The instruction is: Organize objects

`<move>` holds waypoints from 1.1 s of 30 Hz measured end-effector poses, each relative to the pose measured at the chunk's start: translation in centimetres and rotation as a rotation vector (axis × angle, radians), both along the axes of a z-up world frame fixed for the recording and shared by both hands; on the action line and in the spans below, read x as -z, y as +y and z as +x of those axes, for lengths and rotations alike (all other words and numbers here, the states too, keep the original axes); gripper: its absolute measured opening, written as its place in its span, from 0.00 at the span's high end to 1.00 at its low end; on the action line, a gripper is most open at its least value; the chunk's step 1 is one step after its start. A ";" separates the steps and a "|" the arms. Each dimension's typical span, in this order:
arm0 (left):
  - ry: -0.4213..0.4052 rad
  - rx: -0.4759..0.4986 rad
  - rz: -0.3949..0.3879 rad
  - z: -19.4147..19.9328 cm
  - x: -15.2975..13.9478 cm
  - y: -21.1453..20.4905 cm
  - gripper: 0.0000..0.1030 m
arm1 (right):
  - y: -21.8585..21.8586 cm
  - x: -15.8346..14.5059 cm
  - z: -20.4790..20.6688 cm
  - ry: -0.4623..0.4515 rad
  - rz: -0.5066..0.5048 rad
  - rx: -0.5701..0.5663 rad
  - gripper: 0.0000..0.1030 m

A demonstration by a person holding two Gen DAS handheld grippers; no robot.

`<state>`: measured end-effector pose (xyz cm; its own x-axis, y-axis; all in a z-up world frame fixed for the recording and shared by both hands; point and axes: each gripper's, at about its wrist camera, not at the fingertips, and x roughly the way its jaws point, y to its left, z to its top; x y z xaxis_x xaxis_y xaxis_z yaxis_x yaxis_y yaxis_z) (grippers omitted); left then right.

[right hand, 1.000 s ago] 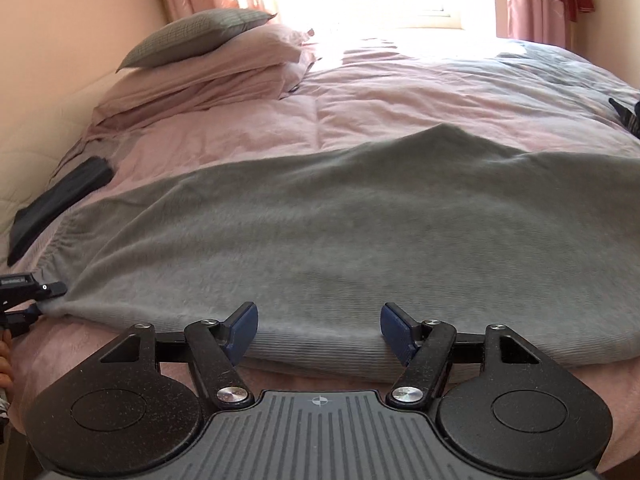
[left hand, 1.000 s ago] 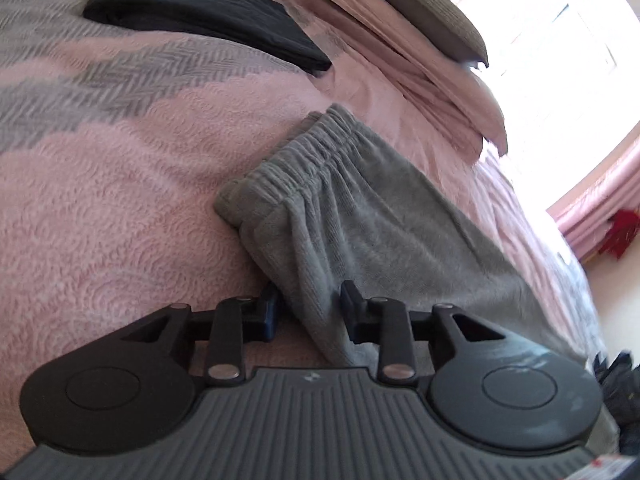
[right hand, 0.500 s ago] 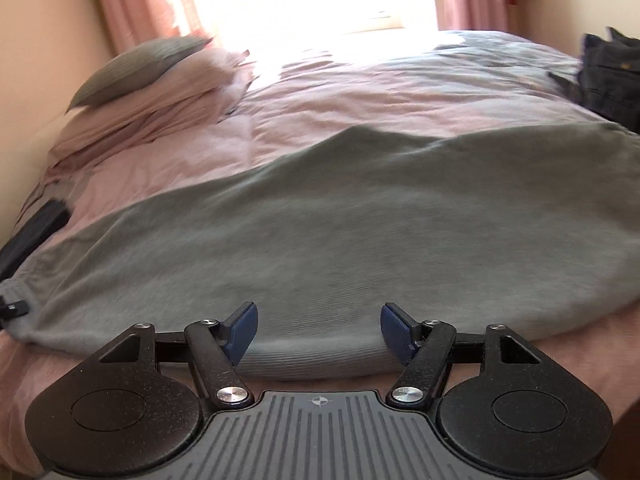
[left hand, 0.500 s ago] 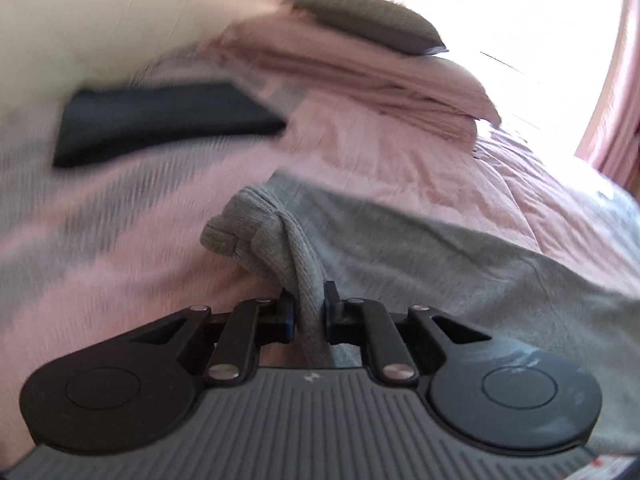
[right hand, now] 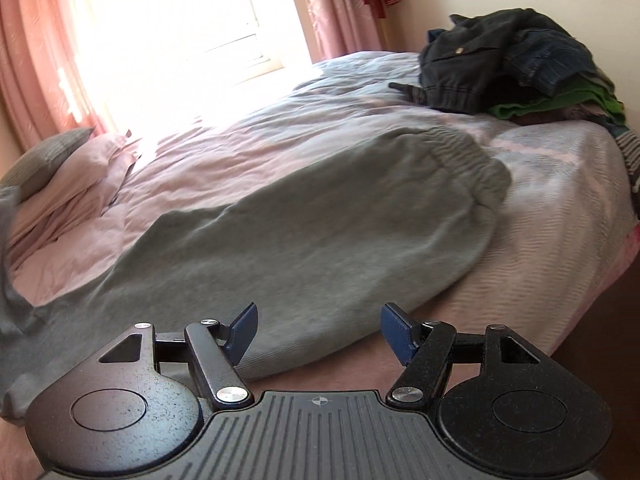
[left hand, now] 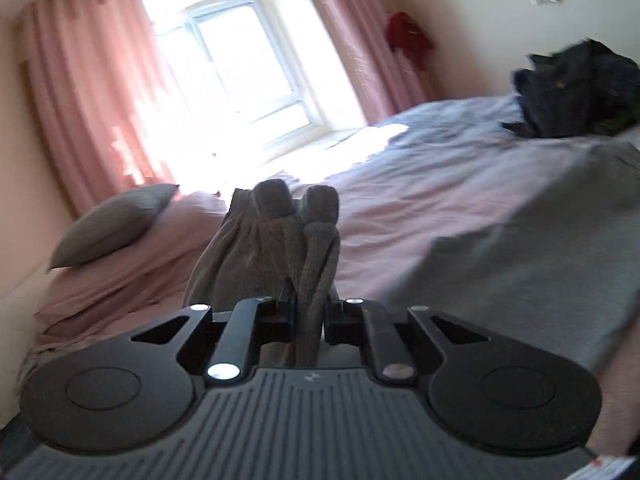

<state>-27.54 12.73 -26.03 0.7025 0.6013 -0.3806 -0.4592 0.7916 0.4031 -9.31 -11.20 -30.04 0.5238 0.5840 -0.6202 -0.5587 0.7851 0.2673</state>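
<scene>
My left wrist camera sits low over the bed (left hand: 460, 216), facing the window (left hand: 236, 68) at eleven o'clock. My right camera looks across the same bed (right hand: 560, 184), window (right hand: 192, 12) at eleven.

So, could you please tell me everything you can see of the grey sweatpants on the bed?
The grey sweatpants look like soft, fleecy knit, with a gathered elastic waistband towards the pile of dark clothes. Most of the garment lies spread flat across the pink bedspread, near its edge. One end is lifted off the bed and bunched, pinched between the shut jaws of the left gripper. The right gripper hovers open at the near edge, not gripping the fabric.
</scene>
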 end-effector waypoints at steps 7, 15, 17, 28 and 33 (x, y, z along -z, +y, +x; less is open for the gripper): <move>0.237 0.085 -0.142 4.7 9.3 -3.7 0.85 | -1.7 0.6 1.6 0.033 -0.001 0.020 0.37; 0.021 0.069 -0.361 -1.2 1.7 0.6 0.71 | 1.9 -0.1 1.5 0.120 0.184 -0.137 0.37; -0.013 -0.021 -0.366 -2.9 1.0 2.6 0.71 | 3.8 0.4 1.4 0.222 0.268 -0.215 0.37; -0.027 -0.211 -0.549 -7.5 4.3 8.7 0.72 | 13.9 5.7 0.9 0.580 0.313 -0.226 0.41; -0.042 -0.194 -0.549 -7.4 4.3 9.0 0.73 | 14.0 5.0 -0.2 0.459 0.351 -0.239 0.83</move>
